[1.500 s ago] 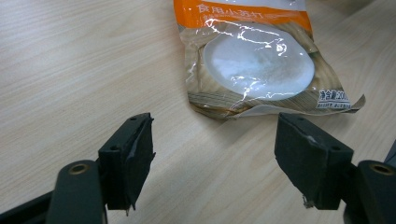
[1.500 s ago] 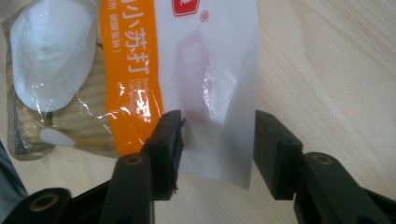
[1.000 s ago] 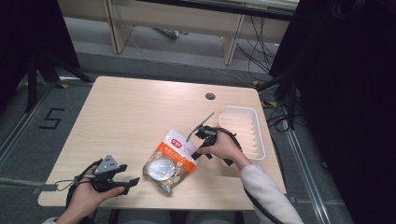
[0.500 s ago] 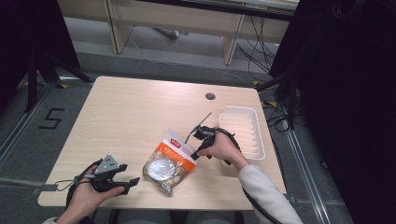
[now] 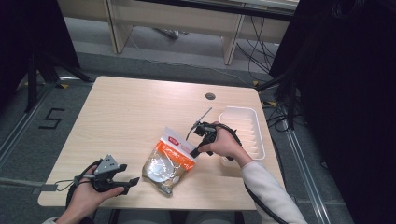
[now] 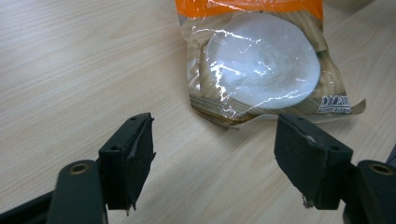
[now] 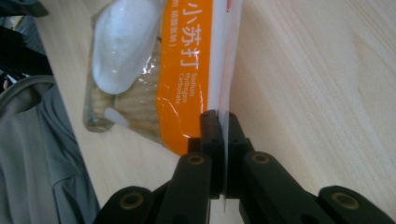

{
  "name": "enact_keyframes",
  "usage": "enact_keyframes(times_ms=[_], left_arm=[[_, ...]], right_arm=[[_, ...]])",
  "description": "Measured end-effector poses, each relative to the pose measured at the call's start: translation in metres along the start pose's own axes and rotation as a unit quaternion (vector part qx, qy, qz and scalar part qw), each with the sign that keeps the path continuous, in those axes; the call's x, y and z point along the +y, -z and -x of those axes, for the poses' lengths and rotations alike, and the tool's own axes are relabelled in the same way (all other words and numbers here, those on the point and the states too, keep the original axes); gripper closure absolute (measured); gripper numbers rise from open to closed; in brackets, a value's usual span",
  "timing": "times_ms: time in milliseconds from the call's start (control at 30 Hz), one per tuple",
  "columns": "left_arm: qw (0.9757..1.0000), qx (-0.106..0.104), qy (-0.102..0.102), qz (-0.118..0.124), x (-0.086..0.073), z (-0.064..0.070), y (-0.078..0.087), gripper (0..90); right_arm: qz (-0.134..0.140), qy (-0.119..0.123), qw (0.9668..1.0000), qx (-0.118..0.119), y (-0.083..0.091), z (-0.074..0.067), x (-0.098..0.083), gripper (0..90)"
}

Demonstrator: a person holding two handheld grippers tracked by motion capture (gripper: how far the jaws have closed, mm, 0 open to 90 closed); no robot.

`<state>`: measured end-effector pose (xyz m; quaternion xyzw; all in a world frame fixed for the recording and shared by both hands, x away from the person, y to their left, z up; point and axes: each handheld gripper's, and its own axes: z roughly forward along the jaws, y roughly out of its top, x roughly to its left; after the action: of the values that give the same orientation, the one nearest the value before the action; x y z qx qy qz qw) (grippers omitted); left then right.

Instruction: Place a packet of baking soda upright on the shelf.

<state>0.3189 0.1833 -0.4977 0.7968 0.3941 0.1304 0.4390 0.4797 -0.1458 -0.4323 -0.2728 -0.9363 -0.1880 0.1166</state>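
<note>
Right gripper (image 5: 198,148), clamped on packet's (image 5: 169,159) top edge, has drawn it slightly nearer & leftward; packet now tilts more.

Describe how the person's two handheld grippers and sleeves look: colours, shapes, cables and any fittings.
Both tools are black with two jaws. The left gripper carries a grey three-cornered plate on top, and a thin black cable trails from it. Its flat rectangular pads sit on arms with brass-coloured rivet holes. The right gripper has a looping black cable. The right arm wears a light grey sleeve.
</note>
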Motion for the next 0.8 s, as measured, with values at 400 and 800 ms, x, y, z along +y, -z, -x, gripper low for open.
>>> enact_keyframes(times_ms=[400,800], left_arm=[[1.0,-0.001,0.003,0.008,0.0,0.001,-0.001,27.7],[1.0,-0.004,-0.007,-0.004,0.0,-0.001,0.001,27.6]], right_arm=[[0.001,0.049,0.9988,0.0,0.032,-0.023,0.017,90.0],[-0.023,0.092,0.9954,-0.013,0.063,-0.045,0.031,90.0]])
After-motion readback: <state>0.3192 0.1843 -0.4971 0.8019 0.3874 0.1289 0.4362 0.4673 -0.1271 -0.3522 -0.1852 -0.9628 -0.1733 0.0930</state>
